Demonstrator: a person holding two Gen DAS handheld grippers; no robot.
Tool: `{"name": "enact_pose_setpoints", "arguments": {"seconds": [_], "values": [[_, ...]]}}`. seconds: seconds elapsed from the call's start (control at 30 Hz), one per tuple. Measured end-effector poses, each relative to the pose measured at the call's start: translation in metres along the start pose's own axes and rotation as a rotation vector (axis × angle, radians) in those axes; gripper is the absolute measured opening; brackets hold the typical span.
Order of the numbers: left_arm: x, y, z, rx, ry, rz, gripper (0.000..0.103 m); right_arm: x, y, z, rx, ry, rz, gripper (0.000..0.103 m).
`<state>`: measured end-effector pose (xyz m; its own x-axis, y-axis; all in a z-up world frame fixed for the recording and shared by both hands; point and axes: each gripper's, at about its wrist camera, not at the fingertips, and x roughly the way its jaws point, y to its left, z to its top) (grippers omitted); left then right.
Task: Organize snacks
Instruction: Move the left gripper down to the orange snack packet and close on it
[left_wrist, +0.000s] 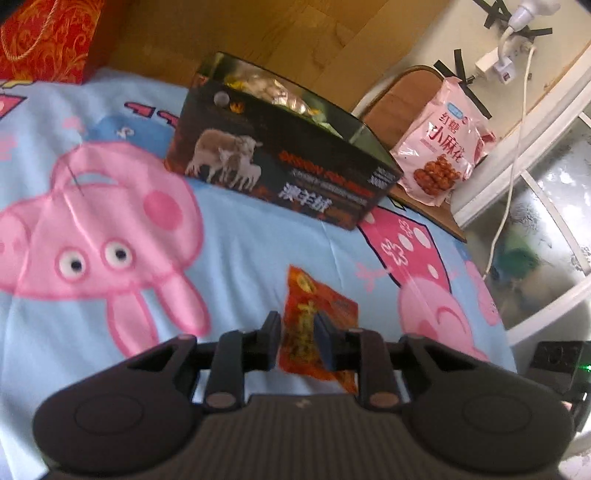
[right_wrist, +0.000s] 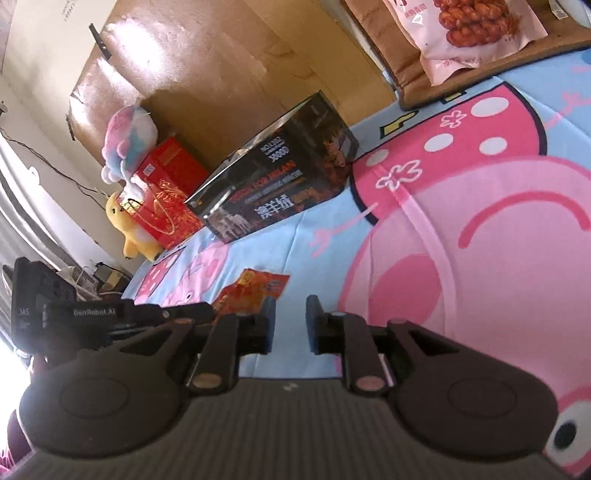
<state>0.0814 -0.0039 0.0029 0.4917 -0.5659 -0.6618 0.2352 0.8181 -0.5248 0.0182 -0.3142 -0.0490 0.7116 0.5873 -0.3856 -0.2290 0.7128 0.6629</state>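
Observation:
My left gripper (left_wrist: 298, 341) is shut on a red-orange snack packet (left_wrist: 320, 325), holding it just above the cartoon bedsheet. The packet also shows in the right wrist view (right_wrist: 255, 291), with the left gripper's body beside it. A black open box (left_wrist: 273, 144) with sheep on its side holds several wrapped snacks and stands on the sheet beyond the packet; it also shows in the right wrist view (right_wrist: 280, 173). My right gripper (right_wrist: 290, 319) is open and empty, low over the sheet to the right of the packet.
A pink bag of fried twists (left_wrist: 439, 147) leans on a brown cushion at the bed's far right. A red gift bag (left_wrist: 48, 37) stands far left, with plush toys (right_wrist: 125, 155) beside it. A white cable (left_wrist: 513, 155) hangs at the right.

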Motion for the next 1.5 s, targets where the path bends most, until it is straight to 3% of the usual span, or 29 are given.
{"name": "enact_pose_setpoints", "arguments": {"seconds": [0.13, 0.23, 0.3, 0.43, 0.6, 0.73, 0.9, 1.03, 1.27, 1.5], "values": [[0.002, 0.005, 0.004, -0.034, 0.013, -0.041, 0.020, 0.010, 0.011, -0.004, -0.031, 0.056, 0.039, 0.031], [0.007, 0.007, 0.004, -0.064, 0.034, -0.065, 0.024, 0.015, 0.033, -0.012, -0.161, 0.086, 0.026, 0.036], [0.008, 0.008, 0.005, -0.079, 0.045, -0.090, 0.024, 0.017, 0.050, -0.018, -0.266, 0.097, 0.008, 0.045], [0.006, 0.008, 0.005, -0.116, 0.051, -0.125, 0.030, 0.021, 0.062, -0.025, -0.335, 0.116, 0.002, 0.045], [0.009, 0.009, -0.002, -0.177, 0.093, -0.192, 0.040, 0.018, 0.041, -0.014, -0.171, 0.083, 0.024, 0.045], [0.018, 0.004, -0.009, -0.183, 0.107, -0.196, 0.041, 0.011, 0.019, -0.005, -0.040, 0.048, 0.041, 0.046], [0.026, 0.012, -0.010, -0.238, 0.110, -0.157, 0.004, 0.004, -0.003, -0.002, 0.137, 0.013, 0.106, 0.047], [0.030, 0.021, -0.012, -0.291, 0.116, -0.181, 0.004, -0.003, -0.019, 0.001, 0.287, -0.002, 0.173, 0.045], [0.030, 0.024, -0.012, -0.301, 0.120, -0.193, 0.004, -0.013, -0.013, 0.002, 0.244, 0.020, 0.102, 0.045], [0.029, 0.026, -0.013, -0.302, 0.116, -0.194, 0.005, 0.017, 0.001, 0.011, 0.151, 0.057, 0.078, 0.044]]}}
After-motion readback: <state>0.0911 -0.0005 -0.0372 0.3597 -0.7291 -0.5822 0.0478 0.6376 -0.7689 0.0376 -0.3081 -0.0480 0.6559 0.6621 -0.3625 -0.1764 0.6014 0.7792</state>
